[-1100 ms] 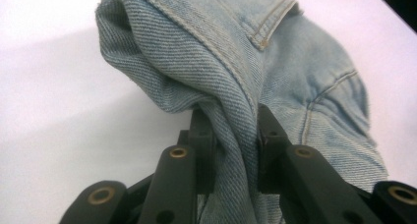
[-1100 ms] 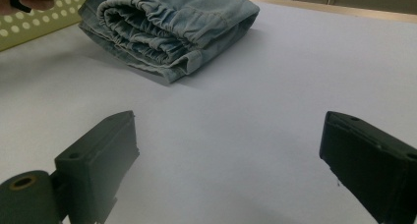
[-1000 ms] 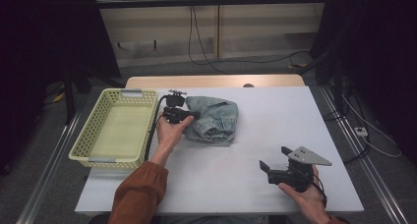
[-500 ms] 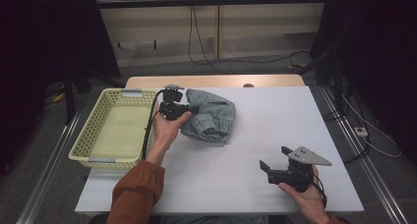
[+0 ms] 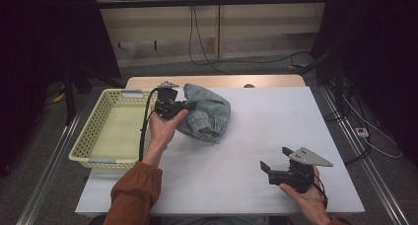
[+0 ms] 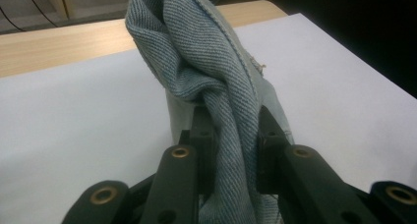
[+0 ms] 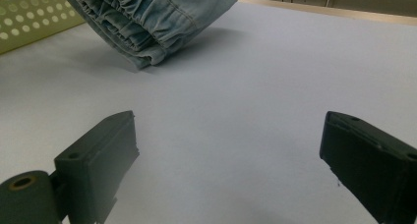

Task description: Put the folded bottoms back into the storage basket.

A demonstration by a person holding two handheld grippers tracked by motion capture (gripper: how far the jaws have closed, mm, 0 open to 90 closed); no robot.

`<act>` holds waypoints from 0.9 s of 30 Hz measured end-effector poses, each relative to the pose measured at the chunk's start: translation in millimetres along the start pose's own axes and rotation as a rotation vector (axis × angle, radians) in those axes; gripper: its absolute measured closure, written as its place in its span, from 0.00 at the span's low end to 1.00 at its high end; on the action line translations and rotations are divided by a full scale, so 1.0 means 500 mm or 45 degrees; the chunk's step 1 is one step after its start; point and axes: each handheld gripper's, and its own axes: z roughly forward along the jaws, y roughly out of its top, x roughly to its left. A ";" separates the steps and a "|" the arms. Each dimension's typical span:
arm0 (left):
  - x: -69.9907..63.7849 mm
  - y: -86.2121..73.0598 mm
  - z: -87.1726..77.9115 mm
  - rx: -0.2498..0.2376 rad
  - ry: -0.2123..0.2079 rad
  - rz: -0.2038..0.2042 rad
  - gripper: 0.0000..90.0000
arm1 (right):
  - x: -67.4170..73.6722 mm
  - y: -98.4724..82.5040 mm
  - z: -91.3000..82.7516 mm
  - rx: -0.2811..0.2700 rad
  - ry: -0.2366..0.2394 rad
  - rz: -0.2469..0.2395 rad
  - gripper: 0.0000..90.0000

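The left gripper (image 5: 183, 106) has its jaws clamped on a gathered fold of the denim garment (image 5: 207, 114), and the left gripper view shows why the grip looks secure: the cloth (image 6: 216, 86) is bunched into a thick twisted rope that runs straight down between the two black jaws, so the pinch takes several layers at once and not a single thin edge. The garment sits on the far left part of the white tabletop (image 5: 256, 136), just beside the yellow-green basket (image 5: 91, 141), with its held end raised and the rest sagging down to the surface. In the right gripper view its elastic, ruffled hem (image 7: 147, 25) hangs slightly off the tabletop and throws a shadow beneath. Taking it at the end nearest the basket makes sense if the aim is to carry it over the rim and drop it in, since the basket stands open and empty right alongside the hand. The right gripper (image 5: 276, 169) rests low at the near right of the tabletop, well apart from the cloth, with its jaws wide apart and nothing between them. It seems to be kept out of the way while one hand does the work, yet it points toward the garment, so it could come in to catch the trailing hem if the loose part drags or snags on the basket's wall.
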 end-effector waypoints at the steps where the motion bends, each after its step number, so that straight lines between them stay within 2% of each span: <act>1: -0.001 0.000 -0.004 0.000 0.009 0.006 0.84 | 0.000 0.000 0.000 -0.001 -0.001 0.002 0.08; 6: -0.007 -0.005 -0.017 -0.032 0.019 0.002 0.84 | 0.000 0.001 0.001 -0.004 0.001 0.001 0.08; 14: -0.013 0.002 -0.037 -0.064 0.023 0.042 0.84 | 0.000 0.001 0.000 -0.003 0.002 0.001 0.08; 19: -0.024 0.005 -0.047 -0.083 0.025 0.044 0.84 | 0.002 0.001 0.001 -0.002 0.002 -0.005 0.08; 27: -0.039 0.017 -0.066 -0.104 0.025 0.108 0.84 | 0.001 0.001 0.000 -0.007 0.003 -0.003 0.08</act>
